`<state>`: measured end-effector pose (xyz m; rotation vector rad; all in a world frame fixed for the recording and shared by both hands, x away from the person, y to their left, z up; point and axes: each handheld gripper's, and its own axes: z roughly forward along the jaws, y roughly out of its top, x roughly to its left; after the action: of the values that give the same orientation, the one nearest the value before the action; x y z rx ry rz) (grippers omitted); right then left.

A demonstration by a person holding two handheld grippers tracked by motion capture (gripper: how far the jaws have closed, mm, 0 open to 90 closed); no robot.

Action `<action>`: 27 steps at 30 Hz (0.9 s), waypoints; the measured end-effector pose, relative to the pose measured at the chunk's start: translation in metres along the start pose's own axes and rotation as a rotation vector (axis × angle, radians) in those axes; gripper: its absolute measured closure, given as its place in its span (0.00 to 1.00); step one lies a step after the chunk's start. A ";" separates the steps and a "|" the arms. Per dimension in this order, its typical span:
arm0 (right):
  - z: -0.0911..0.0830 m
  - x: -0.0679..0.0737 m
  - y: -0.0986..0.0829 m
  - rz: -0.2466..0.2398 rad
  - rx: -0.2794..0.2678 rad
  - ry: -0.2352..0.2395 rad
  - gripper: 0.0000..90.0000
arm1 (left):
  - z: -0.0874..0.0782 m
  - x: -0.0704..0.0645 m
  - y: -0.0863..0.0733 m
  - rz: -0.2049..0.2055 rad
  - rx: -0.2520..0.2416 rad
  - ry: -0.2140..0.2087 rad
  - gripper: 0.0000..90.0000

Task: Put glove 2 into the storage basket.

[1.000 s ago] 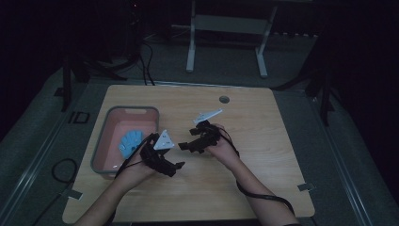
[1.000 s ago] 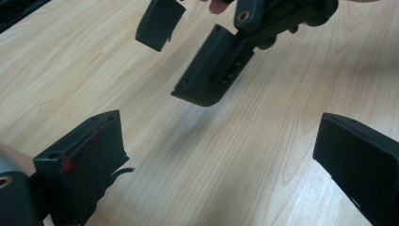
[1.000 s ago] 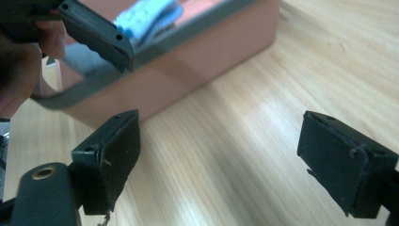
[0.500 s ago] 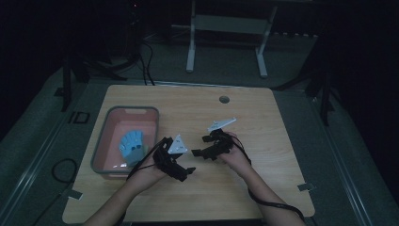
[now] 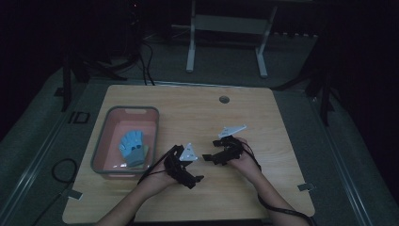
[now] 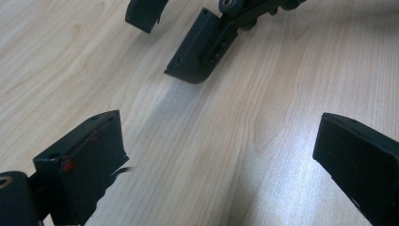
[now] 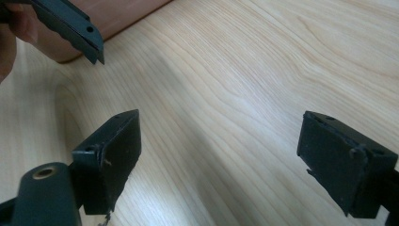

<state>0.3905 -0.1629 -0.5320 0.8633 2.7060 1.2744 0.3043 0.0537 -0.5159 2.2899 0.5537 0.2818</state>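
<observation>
Nearest the person, the left gripper [image 5: 196, 178] and the right gripper [image 5: 206, 156] rest low over the bare front part of the pale wooden table [image 5: 263, 117], facing each other and close but apart. In the left gripper view its own black jaws stand wide apart with nothing but wood grain between them; the right gripper [image 6: 171, 35] shows beyond, likewise spread. The right gripper view gives the same reading: jaws parted, empty, with a jaw of the left gripper [image 7: 70, 26] at upper left. Farther left stands the pink rectangular plastic bin with a grey rim [image 5: 101, 141], and inside it lies the light-blue fabric glove [image 5: 133, 147], flat on the bottom. Judged from this arrangement, the glove's placement in the bin appears complete; no further item awaits on the table.
</observation>
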 end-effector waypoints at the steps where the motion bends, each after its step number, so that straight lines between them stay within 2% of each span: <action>1: -0.001 -0.001 -0.003 0.000 0.000 -0.002 0.16 | 0.001 -0.001 0.000 -0.001 0.000 -0.005 0.03; 5: -0.005 -0.003 -0.013 -0.022 -0.007 -0.010 0.16 | 0.008 -0.004 -0.003 0.010 0.012 -0.013 0.03; 8: -0.009 -0.005 -0.020 -0.021 -0.013 -0.008 0.15 | 0.013 -0.005 -0.006 0.006 0.012 -0.027 0.03; 15: -0.019 -0.007 -0.038 -0.023 -0.009 -0.033 0.15 | 0.021 -0.011 -0.009 0.014 0.008 -0.054 0.03; 20: -0.022 -0.009 -0.049 -0.031 -0.007 -0.047 0.14 | 0.024 -0.013 -0.012 0.019 -0.001 -0.059 0.03; 27: -0.034 -0.007 -0.057 -0.047 -0.065 -0.061 0.14 | 0.029 -0.014 -0.018 0.017 0.003 -0.075 0.03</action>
<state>0.3606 -0.2192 -0.5521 0.8130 2.6072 1.2968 0.2968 0.0397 -0.5493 2.2988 0.4966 0.2032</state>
